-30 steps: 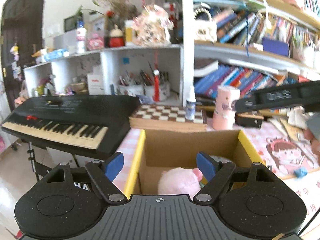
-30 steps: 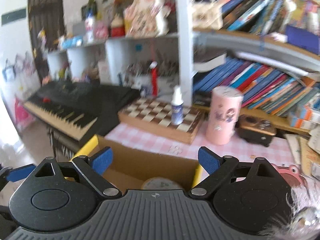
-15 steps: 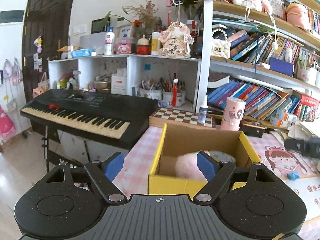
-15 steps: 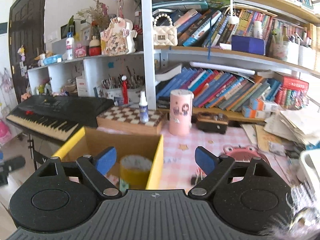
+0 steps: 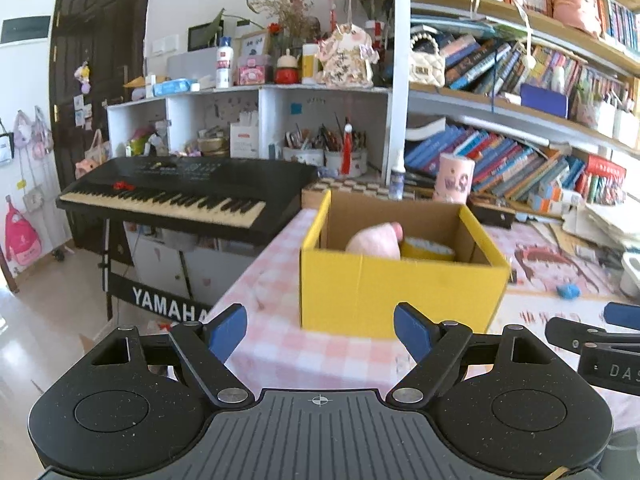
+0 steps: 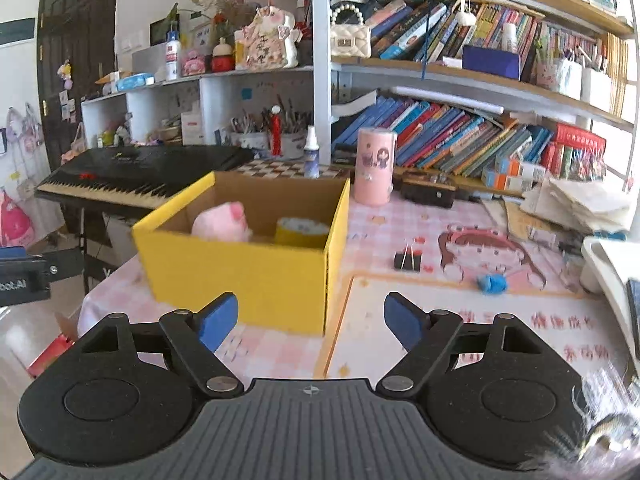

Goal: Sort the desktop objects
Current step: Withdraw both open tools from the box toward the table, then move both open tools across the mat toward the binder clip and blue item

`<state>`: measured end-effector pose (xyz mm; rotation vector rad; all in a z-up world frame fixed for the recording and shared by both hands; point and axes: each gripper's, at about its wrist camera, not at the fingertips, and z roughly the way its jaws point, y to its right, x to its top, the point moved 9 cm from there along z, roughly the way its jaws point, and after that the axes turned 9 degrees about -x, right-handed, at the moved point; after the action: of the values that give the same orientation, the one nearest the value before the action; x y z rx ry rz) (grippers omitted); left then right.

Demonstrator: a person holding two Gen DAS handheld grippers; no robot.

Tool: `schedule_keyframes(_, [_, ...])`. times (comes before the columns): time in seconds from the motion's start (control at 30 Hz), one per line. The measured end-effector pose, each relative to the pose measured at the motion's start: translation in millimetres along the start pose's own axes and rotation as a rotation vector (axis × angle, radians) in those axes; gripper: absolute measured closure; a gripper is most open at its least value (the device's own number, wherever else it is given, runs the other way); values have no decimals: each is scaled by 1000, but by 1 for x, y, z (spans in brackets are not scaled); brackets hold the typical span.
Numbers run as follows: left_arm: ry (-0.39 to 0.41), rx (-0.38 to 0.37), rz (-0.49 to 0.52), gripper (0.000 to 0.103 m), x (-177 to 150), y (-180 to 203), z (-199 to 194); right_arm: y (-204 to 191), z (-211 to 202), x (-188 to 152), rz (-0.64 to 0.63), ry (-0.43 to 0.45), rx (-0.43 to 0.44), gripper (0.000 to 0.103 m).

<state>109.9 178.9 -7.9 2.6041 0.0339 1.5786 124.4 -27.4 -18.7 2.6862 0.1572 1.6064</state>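
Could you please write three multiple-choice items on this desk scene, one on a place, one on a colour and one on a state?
1. Where does the pink plush toy lie?
A. inside the cardboard box
B. on the keyboard
C. on the bookshelf

2. What colour is the outside of the box?
A. blue
B. yellow
C. white

3. How does the right tool stand?
A. shut on the plush toy
B. shut on the roll of tape
C. open with nothing between its pads

Answers:
1. A, its pink top shows above the box's rim beside the roll of tape.
2. B, the near walls are bright yellow.
3. C, only the tablecloth and box show between the blue pads, though the jaws have just been closing.
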Motion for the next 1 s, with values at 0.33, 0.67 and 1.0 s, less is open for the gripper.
schedule_keyframes(0.33, [-58, -22, 40, 20, -33, 7, -15, -14, -25, -31, -6, -34, -8, 26])
schedule_keyframes(0.67, [-102, -84, 46, 20, -49, 16, -16, -10, -35, -49, 5, -79, -45, 26])
schedule_keyframes(1.0, [-157, -135, 39, 20, -62, 25, -8, -2, -41, -61, -2, -119, -83, 26])
